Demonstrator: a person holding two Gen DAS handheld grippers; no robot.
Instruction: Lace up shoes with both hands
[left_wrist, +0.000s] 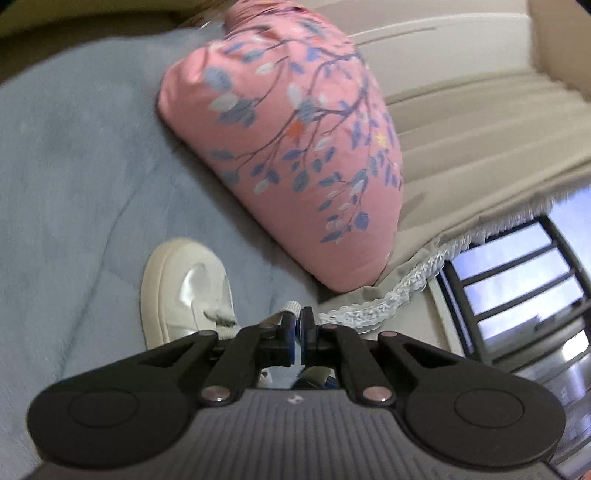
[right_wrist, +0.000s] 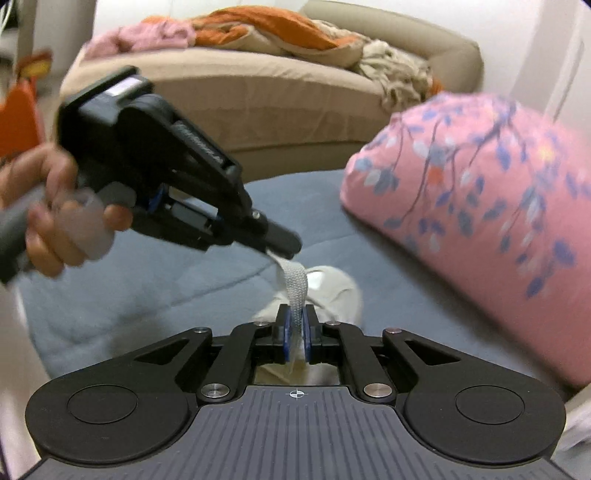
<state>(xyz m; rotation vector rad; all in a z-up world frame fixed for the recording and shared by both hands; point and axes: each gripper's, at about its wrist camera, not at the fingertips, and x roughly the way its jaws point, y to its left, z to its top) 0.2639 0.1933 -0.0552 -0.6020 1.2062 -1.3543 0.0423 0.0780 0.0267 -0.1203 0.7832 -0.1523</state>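
Note:
A white shoe (left_wrist: 184, 291) lies on the grey-blue blanket (left_wrist: 74, 166), its toe cap showing in the left wrist view and a blurred part of the shoe (right_wrist: 332, 291) in the right wrist view. A flat grey lace (right_wrist: 293, 282) runs taut between both tools. My left gripper (left_wrist: 298, 321) is shut on the lace (left_wrist: 290, 307), and from the right wrist view the left gripper (right_wrist: 282, 249) pinches its upper end, held by a hand (right_wrist: 62, 225). Below, my right gripper (right_wrist: 296, 328) is shut on the same lace just above the shoe.
A pink floral pillow (left_wrist: 295, 147) rests on the blanket to the right of the shoe, seen again as the pillow (right_wrist: 480, 221). A beige sofa (right_wrist: 258, 92) heaped with orange and pink cloths stands behind. A curtain (left_wrist: 480, 147) and window (left_wrist: 517, 280) are at the right.

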